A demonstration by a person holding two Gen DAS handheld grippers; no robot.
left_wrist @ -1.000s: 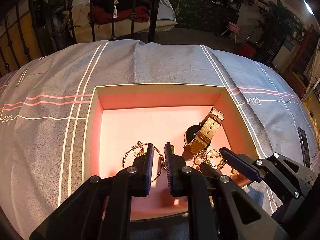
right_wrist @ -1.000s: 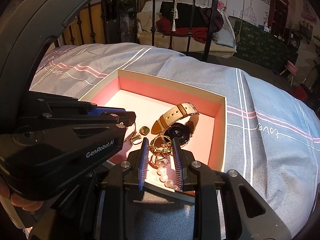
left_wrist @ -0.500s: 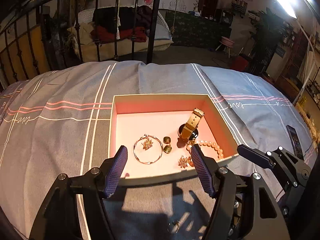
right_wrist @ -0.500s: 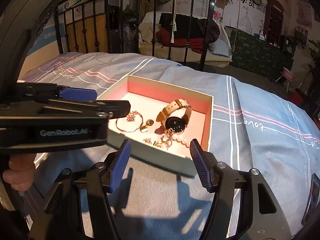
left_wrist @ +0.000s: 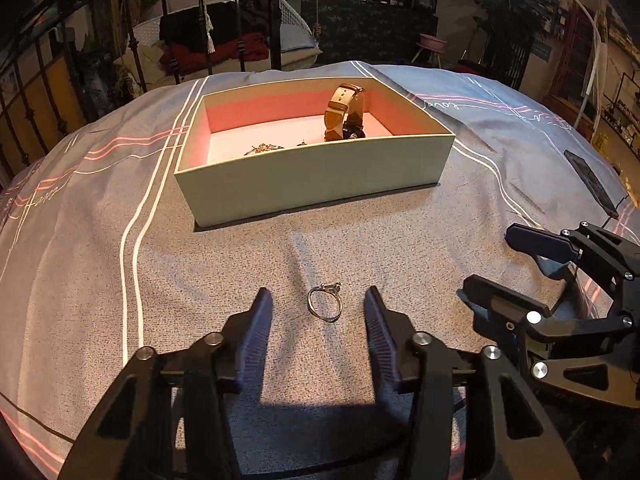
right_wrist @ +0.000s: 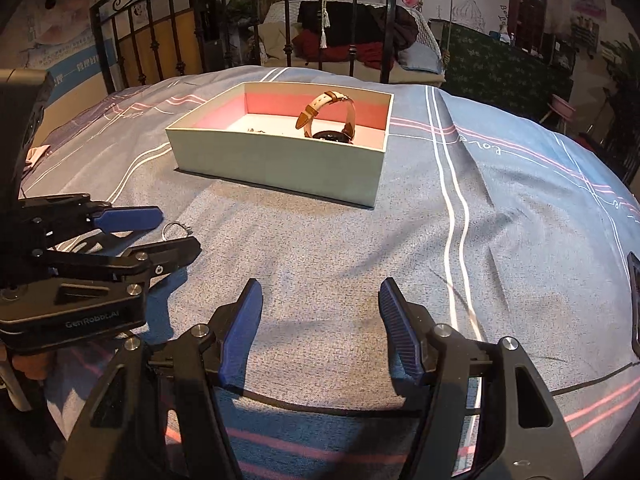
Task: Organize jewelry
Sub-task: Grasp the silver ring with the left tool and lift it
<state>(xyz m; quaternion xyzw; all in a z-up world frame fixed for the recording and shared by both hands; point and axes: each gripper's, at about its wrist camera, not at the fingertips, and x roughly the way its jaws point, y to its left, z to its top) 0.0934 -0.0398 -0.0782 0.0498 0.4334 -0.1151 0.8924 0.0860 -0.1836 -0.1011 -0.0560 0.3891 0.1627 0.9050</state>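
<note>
- Lying loose on the grey bedspread, a silver ring sits between the spread, empty fingers of the left gripper, well short of the box.
- The pale, pink-lined jewelry box already holds a tan-strapped watch and gold pieces (mostly hidden behind its near wall).
- The right gripper hovers over bare fabric, jaws wide and holding nothing.
- Judged from this, the ring looks like the last item left to box; nearly done.
</note>
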